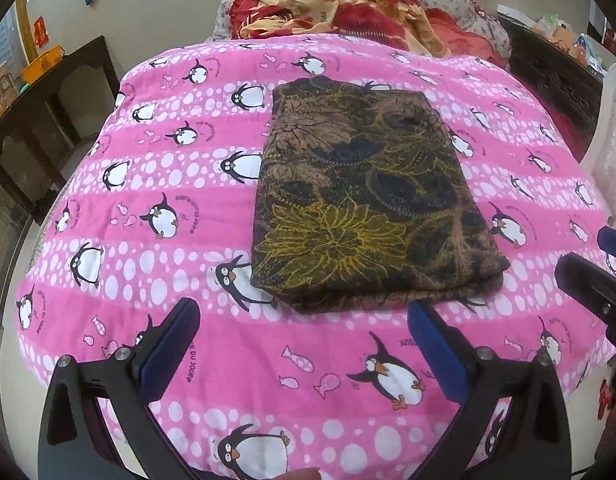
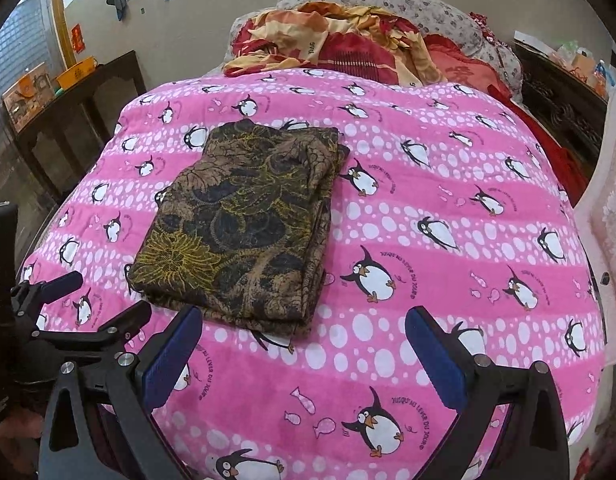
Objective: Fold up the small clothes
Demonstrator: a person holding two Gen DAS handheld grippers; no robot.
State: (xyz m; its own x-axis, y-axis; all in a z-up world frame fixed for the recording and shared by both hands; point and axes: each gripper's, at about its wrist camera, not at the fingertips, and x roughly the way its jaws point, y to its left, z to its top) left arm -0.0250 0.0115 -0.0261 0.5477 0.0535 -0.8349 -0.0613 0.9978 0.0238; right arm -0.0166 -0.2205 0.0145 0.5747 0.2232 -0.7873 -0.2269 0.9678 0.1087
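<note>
A brown garment with yellow and black flower print (image 1: 359,196) lies folded into a neat rectangle on the pink penguin blanket (image 1: 156,184). It also shows in the right wrist view (image 2: 248,228), left of centre. My left gripper (image 1: 304,312) is open and empty, just short of the garment's near edge. My right gripper (image 2: 304,320) is open and empty, near the garment's near right corner. The right gripper shows at the right edge of the left wrist view (image 1: 587,276), and the left gripper at the left edge of the right wrist view (image 2: 92,300).
A crumpled red and orange blanket (image 1: 331,4) and a grey floral pillow (image 2: 387,0) lie at the bed's far end. A dark wooden table (image 1: 44,104) stands to the left. A white chair (image 1: 611,132) and a dark cabinet (image 2: 559,96) stand to the right.
</note>
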